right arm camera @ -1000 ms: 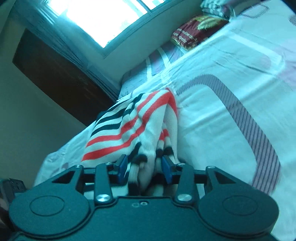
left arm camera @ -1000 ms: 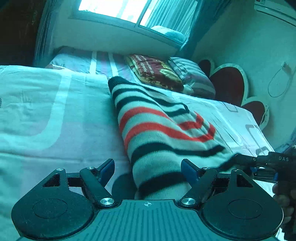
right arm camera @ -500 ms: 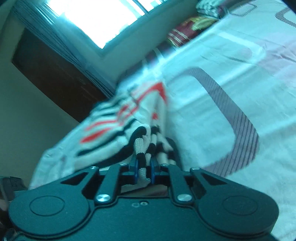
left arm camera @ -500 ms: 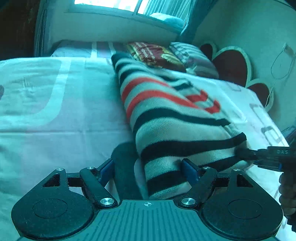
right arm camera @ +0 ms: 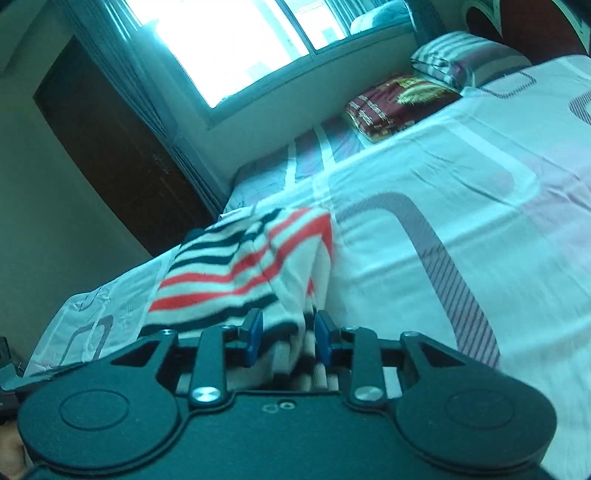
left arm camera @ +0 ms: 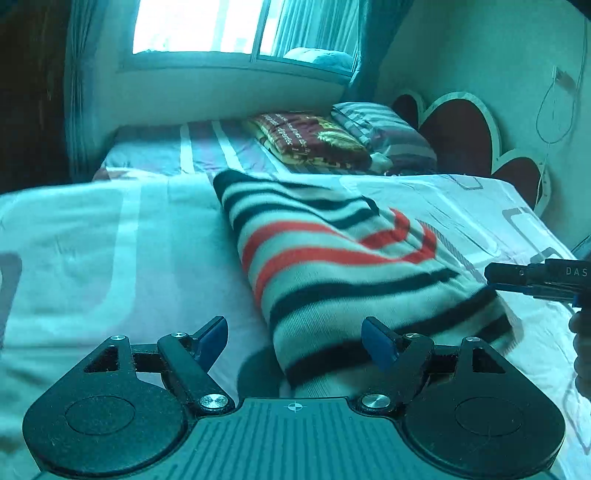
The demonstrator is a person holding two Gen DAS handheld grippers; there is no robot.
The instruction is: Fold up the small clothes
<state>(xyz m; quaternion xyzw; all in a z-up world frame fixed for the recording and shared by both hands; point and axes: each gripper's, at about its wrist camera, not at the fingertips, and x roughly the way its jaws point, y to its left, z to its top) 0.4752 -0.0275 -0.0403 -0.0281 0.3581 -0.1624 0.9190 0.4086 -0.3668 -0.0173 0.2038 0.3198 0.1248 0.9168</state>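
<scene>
Standing wide apart at lower centre of the left wrist view, left gripper point(left arm camera: 294, 341) pads point(left arm camera: 376, 343) clamp nothing; near hem of striped sweater point(left arm camera: 332, 269) lies between them, against the right pad only. Parted narrowly at lower centre of the right wrist view, right gripper point(right arm camera: 285, 338) pads point(right arm camera: 253, 334) flank a bunched fold of striped sweater point(right arm camera: 240, 273); jaws have just been opening from near shut half a second ago, fabric between them, no firm pressing visible.

Lying folded lengthwise on patterned bedsheet point(left arm camera: 92, 258), from lower centre toward frame centre. Beyond it, upper centre: maroon blanket point(left arm camera: 314, 138), striped pillow point(left arm camera: 384, 129), window point(left arm camera: 192, 26). Heart-shaped headboard point(left arm camera: 461, 129) at upper right. Nothing blocks either gripper's approach.

Compared with half a second ago: sweater sits lower and farther off in the left view; right view sharper, less motion blur.

Seen in left view only: right gripper from the side at right edge, beside a hand point(left arm camera: 581, 354). Seen in right view only: dark door point(right arm camera: 110, 147) at upper left.
</scene>
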